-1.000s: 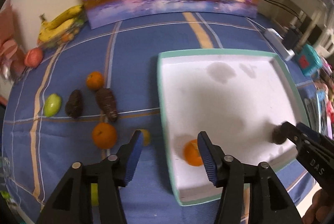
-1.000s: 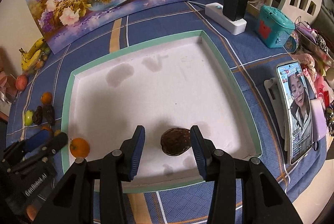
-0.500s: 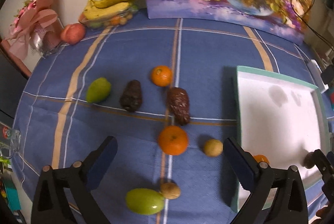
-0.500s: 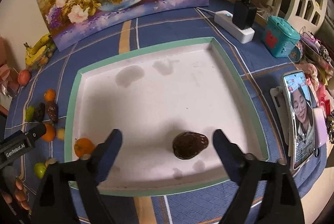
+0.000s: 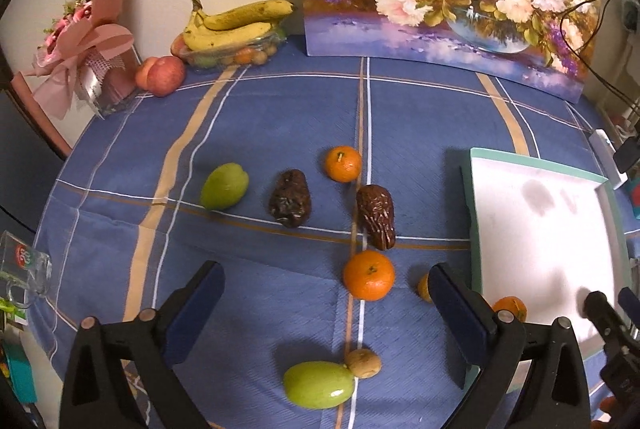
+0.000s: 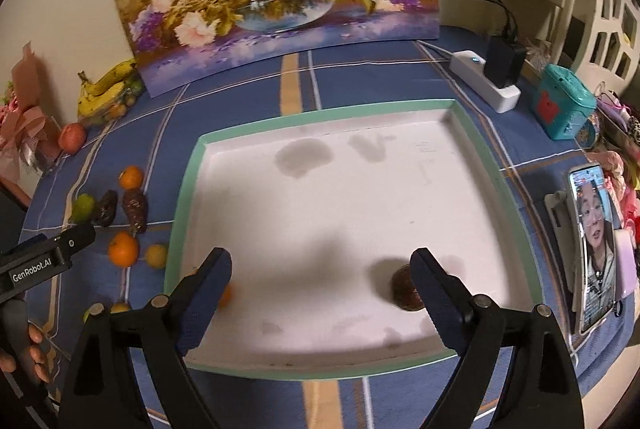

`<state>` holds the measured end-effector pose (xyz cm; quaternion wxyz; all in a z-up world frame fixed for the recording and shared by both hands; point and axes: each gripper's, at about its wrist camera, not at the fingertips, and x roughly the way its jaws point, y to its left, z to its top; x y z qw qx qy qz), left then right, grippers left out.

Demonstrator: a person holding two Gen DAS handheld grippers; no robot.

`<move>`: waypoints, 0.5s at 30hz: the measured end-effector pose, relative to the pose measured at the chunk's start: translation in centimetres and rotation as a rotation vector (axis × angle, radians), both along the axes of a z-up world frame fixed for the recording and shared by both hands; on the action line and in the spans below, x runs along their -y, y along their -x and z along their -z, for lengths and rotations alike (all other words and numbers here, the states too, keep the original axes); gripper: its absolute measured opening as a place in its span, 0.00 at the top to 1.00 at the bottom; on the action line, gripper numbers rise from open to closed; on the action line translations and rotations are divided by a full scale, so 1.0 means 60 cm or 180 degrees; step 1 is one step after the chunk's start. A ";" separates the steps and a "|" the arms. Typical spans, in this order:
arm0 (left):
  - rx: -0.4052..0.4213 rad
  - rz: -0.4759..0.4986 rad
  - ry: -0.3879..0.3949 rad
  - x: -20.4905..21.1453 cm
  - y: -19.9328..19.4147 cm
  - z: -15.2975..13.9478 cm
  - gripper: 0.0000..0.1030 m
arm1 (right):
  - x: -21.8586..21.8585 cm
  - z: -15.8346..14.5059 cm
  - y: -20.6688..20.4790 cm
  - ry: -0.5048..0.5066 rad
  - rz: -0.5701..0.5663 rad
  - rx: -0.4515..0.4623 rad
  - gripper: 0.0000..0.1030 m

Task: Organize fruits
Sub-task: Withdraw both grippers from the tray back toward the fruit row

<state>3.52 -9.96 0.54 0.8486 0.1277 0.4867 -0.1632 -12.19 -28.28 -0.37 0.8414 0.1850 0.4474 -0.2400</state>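
**Both grippers spread wide, two fruits lying in the tray**

The left gripper [image 5: 326, 299] hangs over the blue checked tablecloth [image 5: 280, 117] with its jaws spread wide and nothing between its dark blue pads. Below and ahead of it the loose fruit lies scattered: a large orange mandarin [image 5: 369, 275] between the jaws' line of sight, a smaller orange mandarin [image 5: 343, 163] farther back, two dark brown wrinkled fruits [image 5: 290, 198] side by side, a pale green fruit [image 5: 224, 186] to their left, and a glossy green fruit [image 5: 319, 384] touching a small tan round fruit [image 5: 363, 362] closest to the camera. A small yellow-orange fruit [image 5: 423, 287] sits partly hidden behind the right finger.

The right gripper [image 6: 322, 279] hovers over the white tray with a mint-green rim [image 6: 320, 115], its jaws likewise released and empty. Inside the tray, a dark brown rough-skinned fruit [image 6: 404, 289] rests near the front right, half covered by the right finger, and a small orange fruit [image 6: 226, 296] peeks out behind the left finger at the front left corner. The tray sits just right of the scattered fruit.
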 end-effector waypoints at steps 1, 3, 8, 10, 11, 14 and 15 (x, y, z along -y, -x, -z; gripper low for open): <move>0.0006 -0.0012 0.0006 -0.003 0.001 -0.002 0.00 | -0.005 0.001 -0.003 -0.0014 -0.0019 -0.0008 0.12; 0.0004 -0.0039 0.0023 -0.014 0.001 -0.005 0.00 | -0.016 0.001 -0.008 -0.0015 -0.0080 -0.0005 0.12; -0.0055 -0.0085 -0.0006 -0.035 -0.001 -0.003 0.00 | -0.040 -0.002 -0.015 -0.0037 -0.0174 -0.0032 0.12; -0.0105 -0.0099 -0.0005 -0.045 -0.003 0.000 0.00 | -0.051 -0.002 -0.018 -0.0077 -0.0207 -0.0078 0.12; -0.0125 -0.0100 -0.0008 -0.048 -0.003 0.002 0.00 | -0.055 -0.002 -0.019 -0.0091 -0.0224 -0.0095 0.12; -0.0256 -0.0110 -0.0069 -0.055 -0.002 0.014 0.00 | -0.072 -0.001 -0.022 -0.0193 -0.0312 -0.0147 0.12; -0.0305 -0.0109 -0.0072 -0.056 -0.001 0.018 0.00 | -0.078 -0.001 -0.024 -0.0238 -0.0359 -0.0167 0.12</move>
